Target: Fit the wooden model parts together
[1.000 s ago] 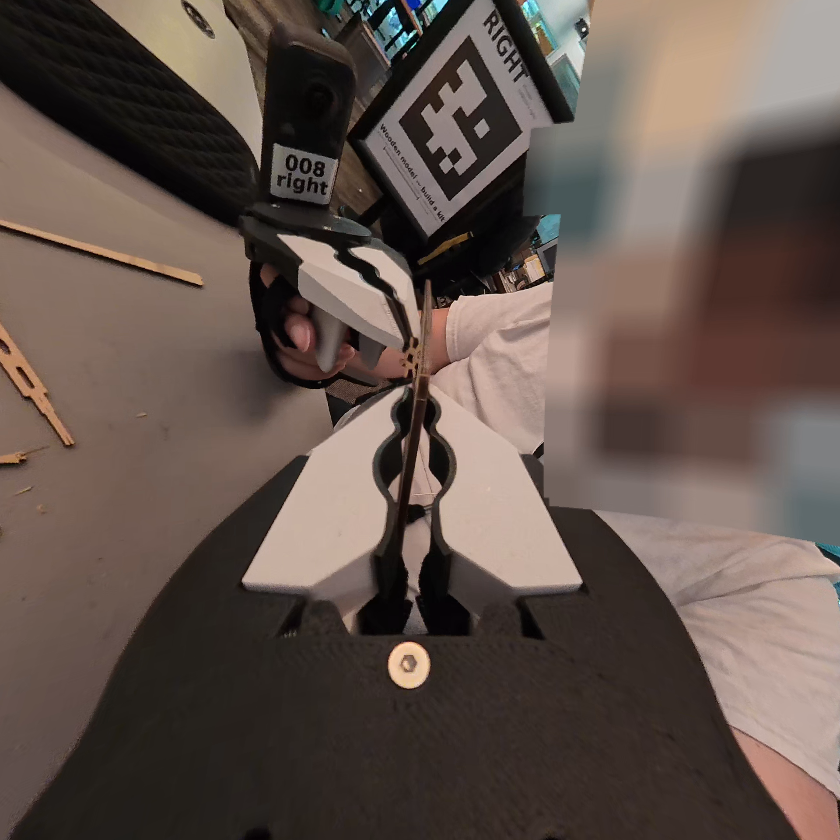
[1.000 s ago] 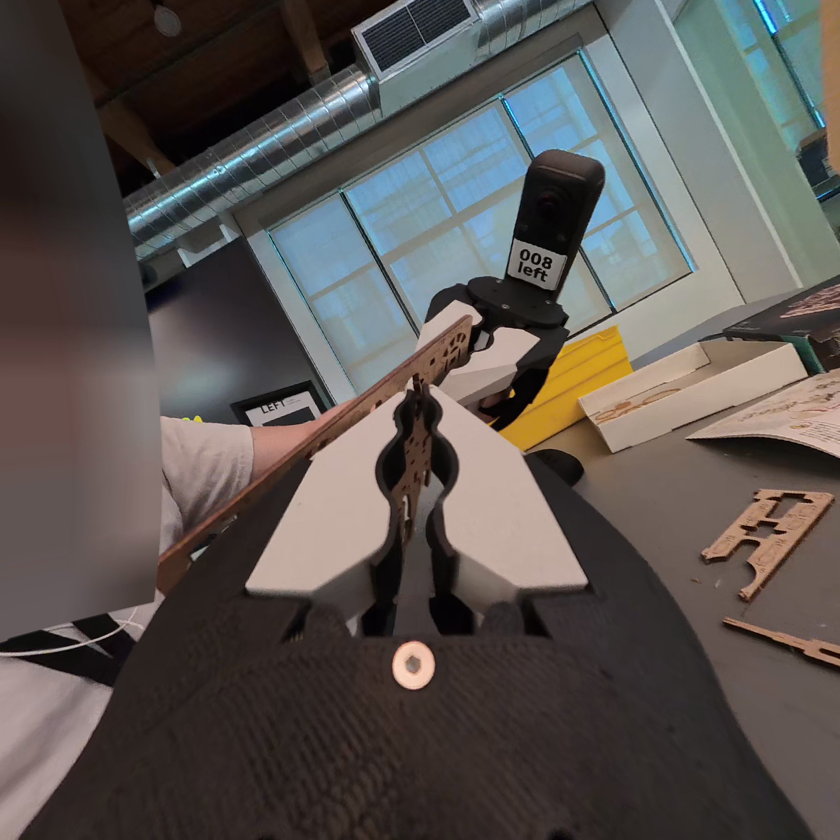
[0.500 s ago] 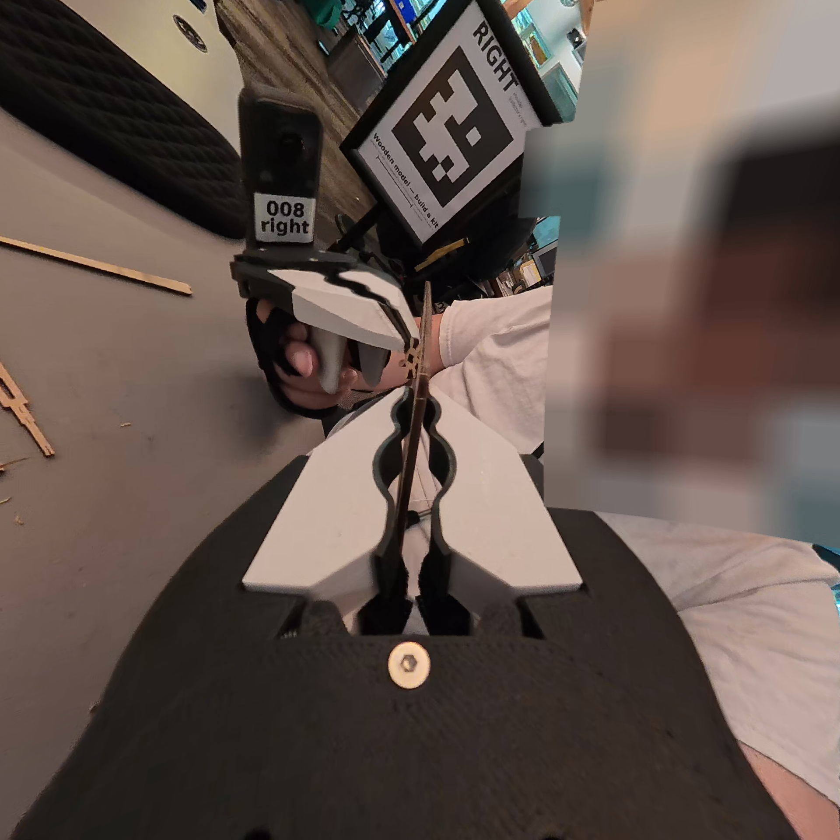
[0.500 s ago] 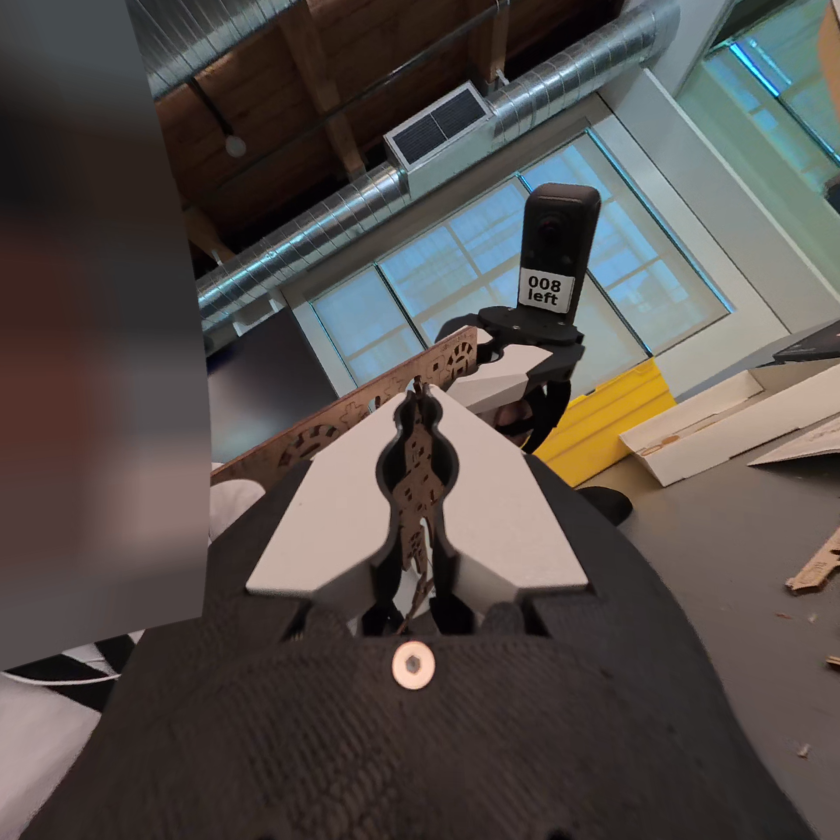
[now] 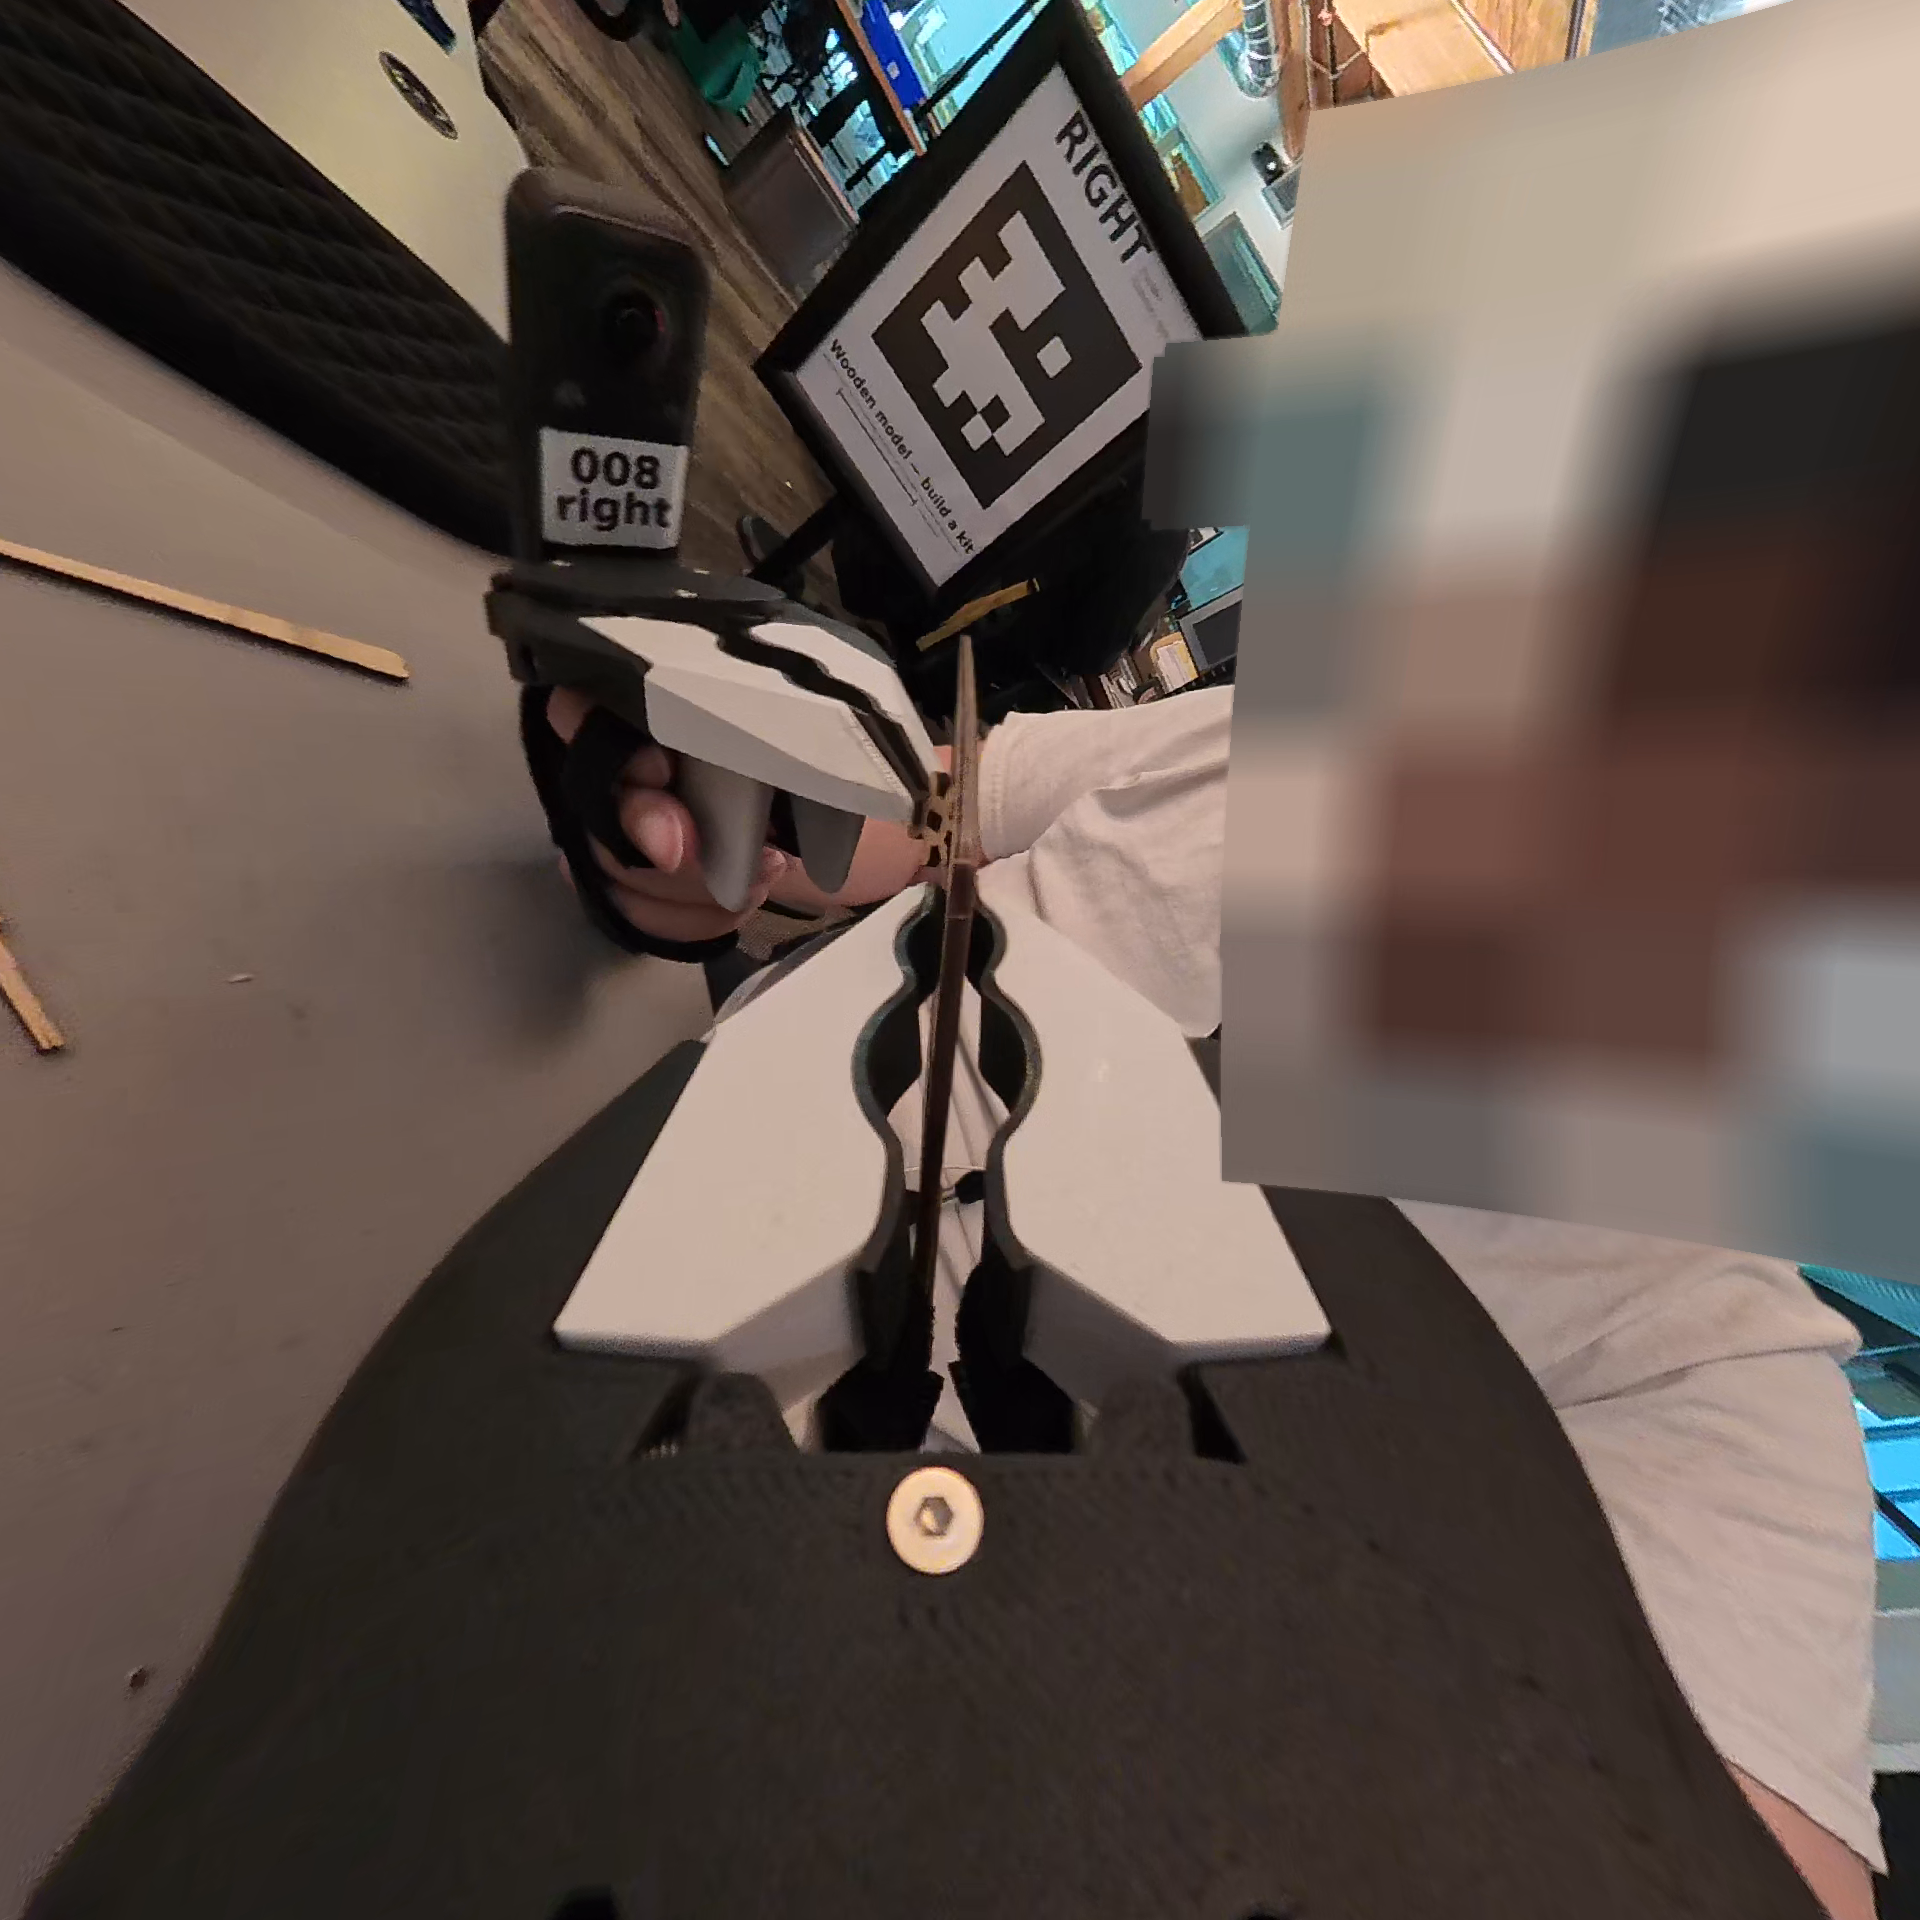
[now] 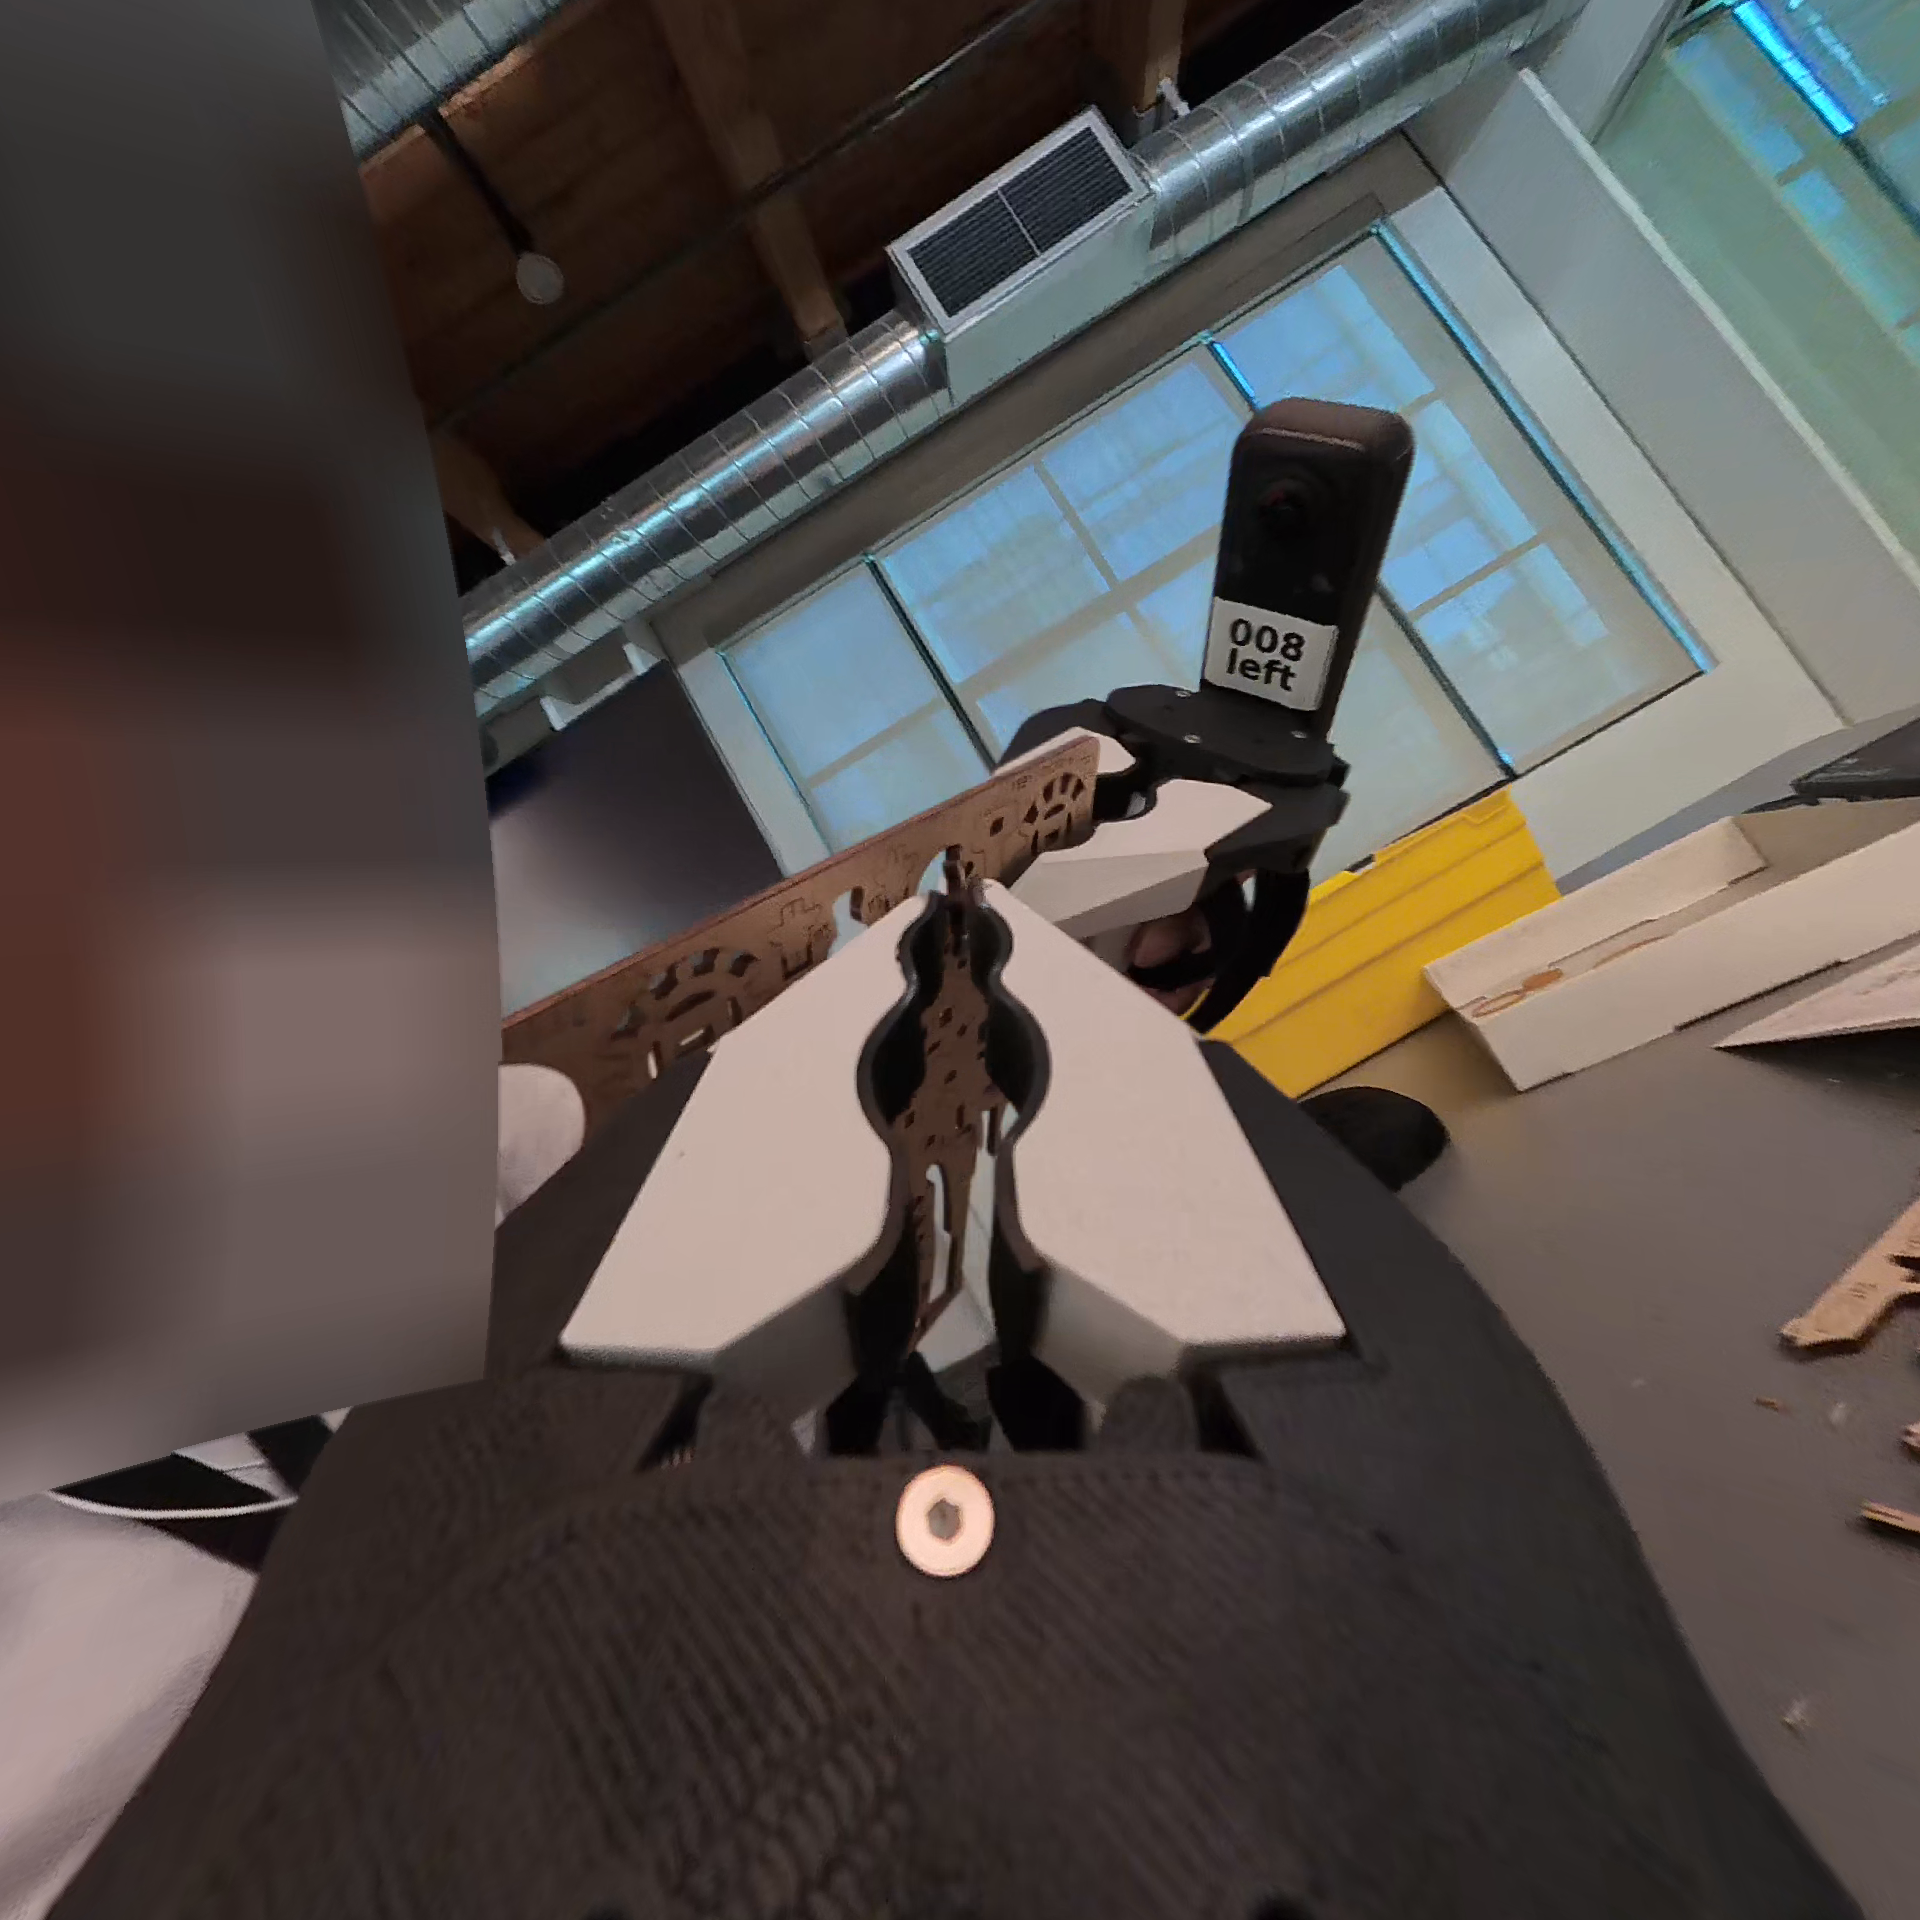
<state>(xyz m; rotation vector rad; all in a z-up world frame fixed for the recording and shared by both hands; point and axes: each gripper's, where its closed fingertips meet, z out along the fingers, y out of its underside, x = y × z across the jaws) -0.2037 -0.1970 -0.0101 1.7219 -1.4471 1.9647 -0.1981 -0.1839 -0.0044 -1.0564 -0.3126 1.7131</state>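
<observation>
The grey worktop point(image 5: 208, 935) spreads to the left in the left wrist view and to the right in the right wrist view, and both tools are held up above it in front of the person's white-sleeved arm point(image 5: 1101, 790).

The wooden sheet point(image 6: 790, 935), a flat laser-cut panel full of cut-out shapes, is gripped at one end by the left tool point(image 5: 951, 914), whose fingers are clamped tight on it. In the left wrist view the sheet point(image 5: 961, 790) shows edge-on, a thin line whose long axis runs straight forward out of the tips. In the right wrist view it slants from lower left up to the upper right, where the left tool point(image 6: 1091, 821) holds its far end.

The right tool point(image 6: 956, 899) is closed on a small fretted wooden part point(image 6: 951, 1081), which points forward; its tip meets the sheet's lower edge.

A thin wooden strip point(image 5: 208, 613) and offcuts point(image 6: 1860, 1299) lie on the worktop.
</observation>
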